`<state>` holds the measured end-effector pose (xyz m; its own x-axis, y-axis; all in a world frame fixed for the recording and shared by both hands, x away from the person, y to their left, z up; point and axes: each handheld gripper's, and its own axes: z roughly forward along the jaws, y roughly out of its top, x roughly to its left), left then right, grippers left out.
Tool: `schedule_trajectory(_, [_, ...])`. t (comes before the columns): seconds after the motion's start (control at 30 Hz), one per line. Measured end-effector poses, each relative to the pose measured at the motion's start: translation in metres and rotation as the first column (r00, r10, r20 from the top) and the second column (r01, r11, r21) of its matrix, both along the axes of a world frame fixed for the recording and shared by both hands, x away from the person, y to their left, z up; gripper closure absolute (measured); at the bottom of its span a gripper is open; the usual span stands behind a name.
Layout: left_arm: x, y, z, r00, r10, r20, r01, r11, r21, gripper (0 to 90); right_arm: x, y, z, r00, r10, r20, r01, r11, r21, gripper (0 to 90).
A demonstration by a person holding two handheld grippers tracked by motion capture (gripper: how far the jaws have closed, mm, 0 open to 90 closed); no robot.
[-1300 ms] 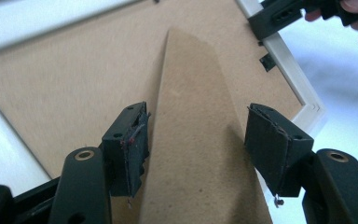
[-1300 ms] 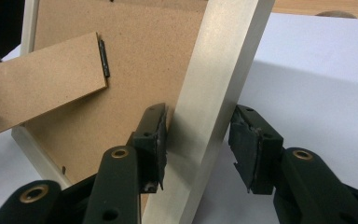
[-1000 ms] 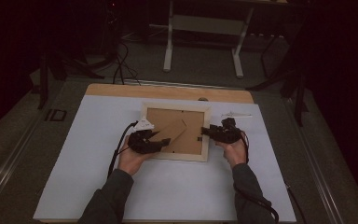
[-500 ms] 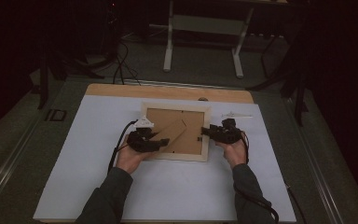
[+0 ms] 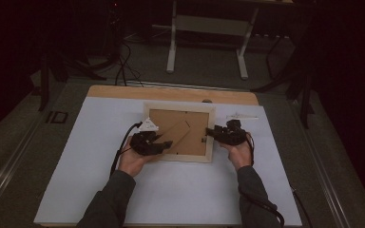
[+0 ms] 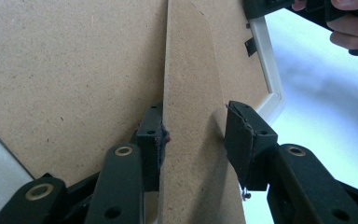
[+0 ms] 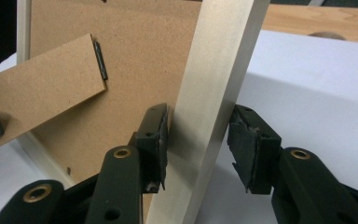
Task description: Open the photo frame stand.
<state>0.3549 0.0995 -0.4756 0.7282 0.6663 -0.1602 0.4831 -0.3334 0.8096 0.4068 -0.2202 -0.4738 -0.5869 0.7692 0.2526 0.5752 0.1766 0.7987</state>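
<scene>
A pale wooden picture frame (image 5: 180,107) lies face down on the white table cover, its brown fibreboard back (image 5: 164,122) up. A fibreboard stand leg (image 5: 179,131) is hinged to that back. My left gripper (image 5: 165,144) is at the frame's lower left. In the left gripper view it (image 6: 193,135) is open astride the stand leg (image 6: 191,70); the left pad touches the leg and the right pad stands off. My right gripper (image 5: 210,132) is at the frame's right side. It (image 7: 198,135) straddles the frame's side rail (image 7: 219,60), open, with a slim gap at the right pad.
The white cover (image 5: 180,194) has free room in front of the frame and on both sides. A bare wooden strip (image 5: 123,91) runs along the far edge. A small pale object (image 5: 241,116) lies right of the frame. Cables trail from both grippers.
</scene>
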Motion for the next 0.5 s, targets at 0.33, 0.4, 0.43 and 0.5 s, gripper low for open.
schedule_trajectory(0.33, [0.001,-0.003,0.002,0.9998,0.006,0.017,-0.007,1.0000,0.007,64.7,0.000,-0.002,0.009,0.9995,-0.011,0.030,0.011,1.000,0.001,59.7])
schedule_trajectory(0.4, [0.001,-0.004,0.002,0.9997,0.011,0.021,-0.011,0.9999,0.011,65.8,0.000,-0.002,0.011,0.9991,-0.022,0.036,0.021,1.000,0.012,60.5])
schedule_trajectory(0.43, [0.002,-0.004,0.003,0.9997,0.011,0.024,-0.011,0.9998,0.016,66.3,0.000,-0.002,0.012,0.9990,-0.024,0.038,0.024,1.000,0.012,60.8])
schedule_trajectory(0.5, [0.002,-0.004,0.004,0.9996,0.012,0.026,-0.013,0.9997,0.019,66.8,0.000,-0.002,0.014,0.9988,-0.028,0.040,0.027,1.000,0.013,61.1])
